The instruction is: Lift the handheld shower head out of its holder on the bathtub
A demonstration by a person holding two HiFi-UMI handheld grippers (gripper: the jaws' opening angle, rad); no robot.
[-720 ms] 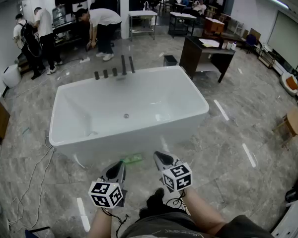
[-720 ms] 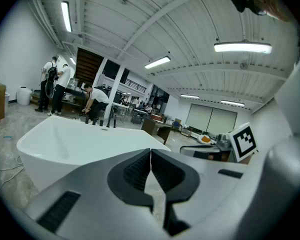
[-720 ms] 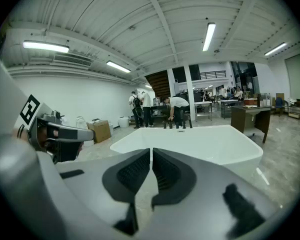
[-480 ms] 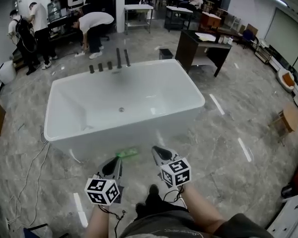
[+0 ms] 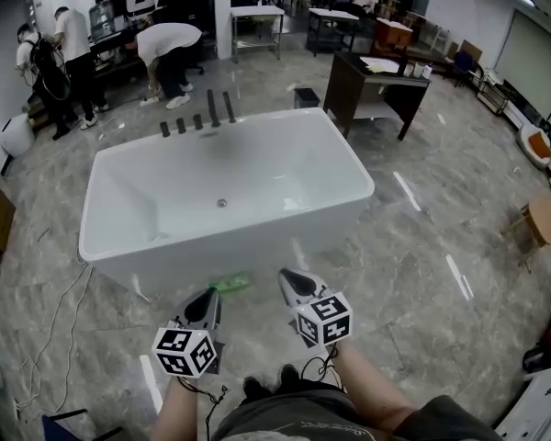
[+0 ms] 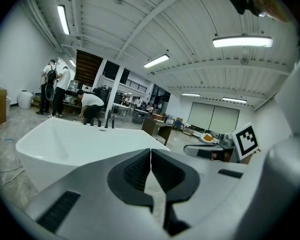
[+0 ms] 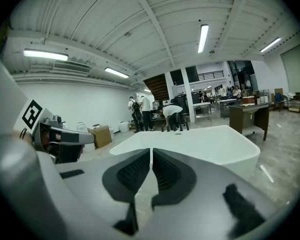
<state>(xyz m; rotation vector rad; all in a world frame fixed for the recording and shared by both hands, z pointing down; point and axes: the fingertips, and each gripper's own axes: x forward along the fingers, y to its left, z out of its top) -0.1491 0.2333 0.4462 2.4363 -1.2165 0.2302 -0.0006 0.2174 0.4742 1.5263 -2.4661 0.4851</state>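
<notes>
The white bathtub [image 5: 119,246] stands on the grey floor ahead of me. On the floor just behind its far rim rise several dark fittings [image 5: 197,121]; two taller slim rods [image 5: 220,107] among them are too small to tell apart as the shower head and its holder. My left gripper [image 5: 211,294] and right gripper [image 5: 283,277] hang side by side short of the tub's near wall, both shut and empty. The left gripper view has its jaws [image 6: 150,151] closed, with the tub [image 6: 65,141] beyond. In the right gripper view the jaws [image 7: 151,150] are closed before the tub [image 7: 205,144].
A green object [image 5: 231,285] lies on the floor by the tub's near wall. A dark desk [image 5: 381,85] stands at the back right. People [image 5: 170,49] work at the back left. A cable [image 5: 60,315] runs along the floor at left, and a wooden stool [image 5: 531,228] stands at right.
The head view has shifted a little and the tub sits slightly further left in it. Both grippers stay shut and low in front of me, side by side.
</notes>
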